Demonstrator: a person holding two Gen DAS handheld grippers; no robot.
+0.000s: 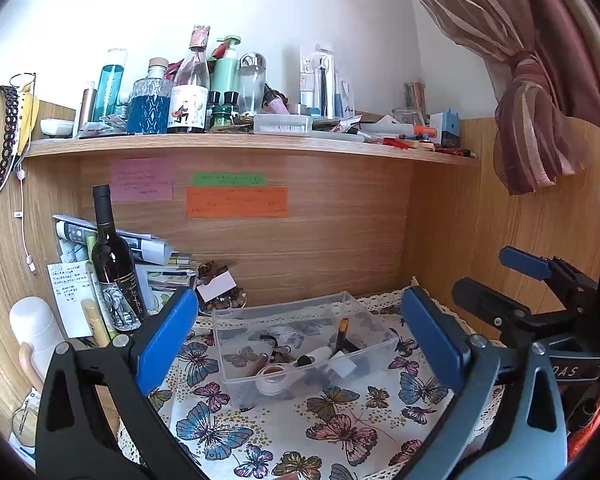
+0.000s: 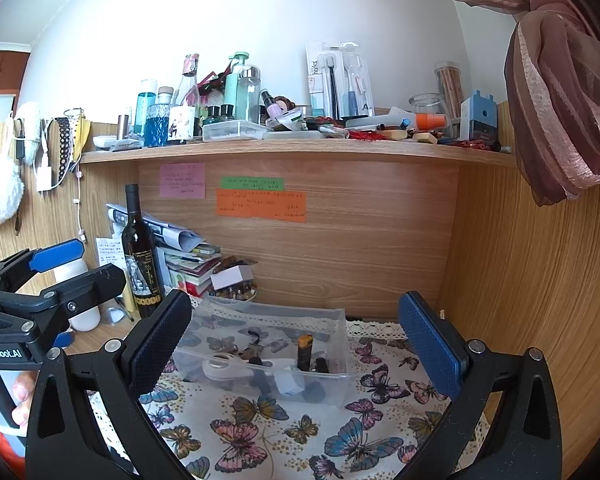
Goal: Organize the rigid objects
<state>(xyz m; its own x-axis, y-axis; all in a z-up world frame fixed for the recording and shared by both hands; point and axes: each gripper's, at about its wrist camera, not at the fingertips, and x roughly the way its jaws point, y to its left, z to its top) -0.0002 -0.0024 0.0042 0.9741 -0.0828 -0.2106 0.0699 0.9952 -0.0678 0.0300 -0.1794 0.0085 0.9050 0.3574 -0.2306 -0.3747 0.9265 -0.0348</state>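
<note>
Both grippers fill the near edge, the left gripper [image 1: 300,336] and the right gripper [image 2: 296,340] each with jaws spread wide and holding nothing, aimed at the same spot, which reads as a pause above the work and not a grasp in progress. Beyond them the worktop, covered by a butterfly-print cloth [image 1: 300,432], runs to a wooden back panel, with a crowded shelf [image 1: 228,144] of bottles and stationery above. At far left a dark wine bottle [image 1: 114,264] stands upright against a stack of papers. Centred on the cloth sits the clear plastic bin [image 2: 332,320], open-topped and see-through, probably placed there as the collecting point. Inside it lie small rigid pieces: a roll of tape [image 1: 274,376], an upright dark tube with an orange tip [image 2: 305,350], and other bits too small to name.
</note>
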